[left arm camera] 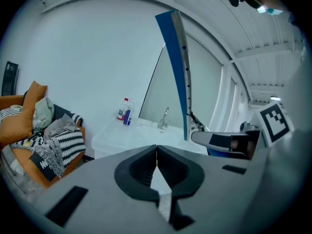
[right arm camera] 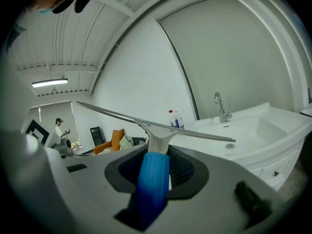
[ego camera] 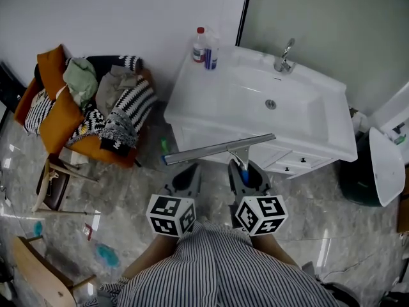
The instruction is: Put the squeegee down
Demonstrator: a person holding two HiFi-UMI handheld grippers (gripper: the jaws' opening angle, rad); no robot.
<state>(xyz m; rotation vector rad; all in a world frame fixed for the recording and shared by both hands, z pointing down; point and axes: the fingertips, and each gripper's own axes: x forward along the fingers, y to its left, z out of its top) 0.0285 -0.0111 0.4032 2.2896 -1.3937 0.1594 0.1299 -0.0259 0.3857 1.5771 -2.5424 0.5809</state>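
The squeegee [ego camera: 220, 148] has a blue handle [right arm camera: 152, 179] and a long metal blade [right arm camera: 117, 115]. My right gripper [ego camera: 246, 173] is shut on the handle, and the blade lies crosswise in front of the white sink cabinet [ego camera: 192, 104]. In the left gripper view the squeegee blade [left arm camera: 179, 57] stands upright at the right of centre. My left gripper [ego camera: 186, 176] is beside the right one, its jaws shut with nothing between them. Both grippers are held low in front of the person's striped shirt [ego camera: 217, 267].
The white basin has a tap [ego camera: 284, 56] and two bottles [ego camera: 204, 47] on its back left corner. An orange chair piled with clothes [ego camera: 89, 107] stands to the left. A dark bin with a white lid [ego camera: 377, 168] is at the right. The floor is marble tile.
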